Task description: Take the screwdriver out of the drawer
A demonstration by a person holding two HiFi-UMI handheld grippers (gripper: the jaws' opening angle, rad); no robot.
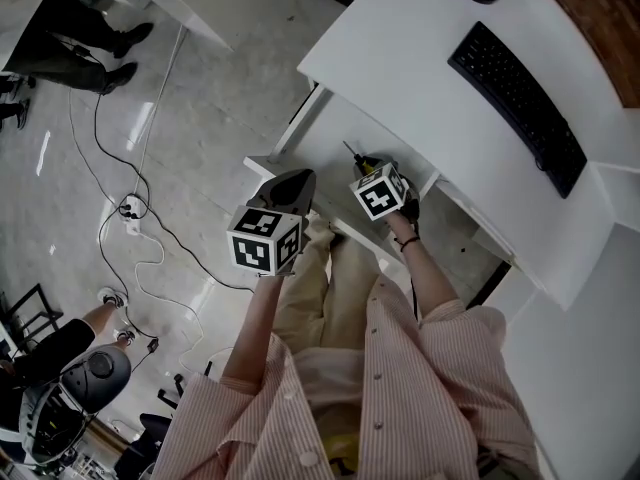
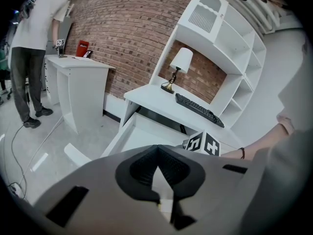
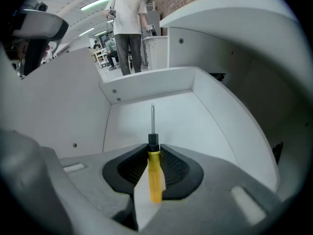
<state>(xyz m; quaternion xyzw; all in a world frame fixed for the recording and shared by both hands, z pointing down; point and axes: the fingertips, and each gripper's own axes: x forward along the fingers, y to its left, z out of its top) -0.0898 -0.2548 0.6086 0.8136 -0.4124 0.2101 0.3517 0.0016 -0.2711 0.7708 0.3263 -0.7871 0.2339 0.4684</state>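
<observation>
Your two forearms, in striped sleeves, reach up from the bottom of the head view toward the middle of the frame. Your left gripper [image 1: 288, 184] is held out at a downward slant beside the near corner of the open drawer [image 1: 322, 140]. Seen from its own camera, the left gripper [image 2: 157, 150] has its jaws together at the tips, with nothing between them.

To its right, your right gripper [image 1: 368, 165] tips steeply down into the drawer, with the wrist bent over its front edge. In the right gripper view, the right gripper [image 3: 154, 150] has its jaws clamped on the yellow handle of the screwdriver [image 3: 154, 168]. The tool's long axis runs straight up the frame, in line with the jaws. The handle end is toward the camera, and the thin metal shaft points away at the drawer's far wall [image 3: 146, 84]. From the head view, the screwdriver [image 1: 353, 153] shows only as a dark tip poking toward the upper left. Whether it rests on the drawer floor cannot be told.

Beyond the drawer, the white worktop [image 1: 400, 58] fills the upper right, carrying a black keyboard [image 1: 520, 108]. The left gripper view adds a white lamp [image 2: 182, 62] against a brick wall [image 2: 132, 28], and a person [image 2: 34, 38] stands at the far left.
</observation>
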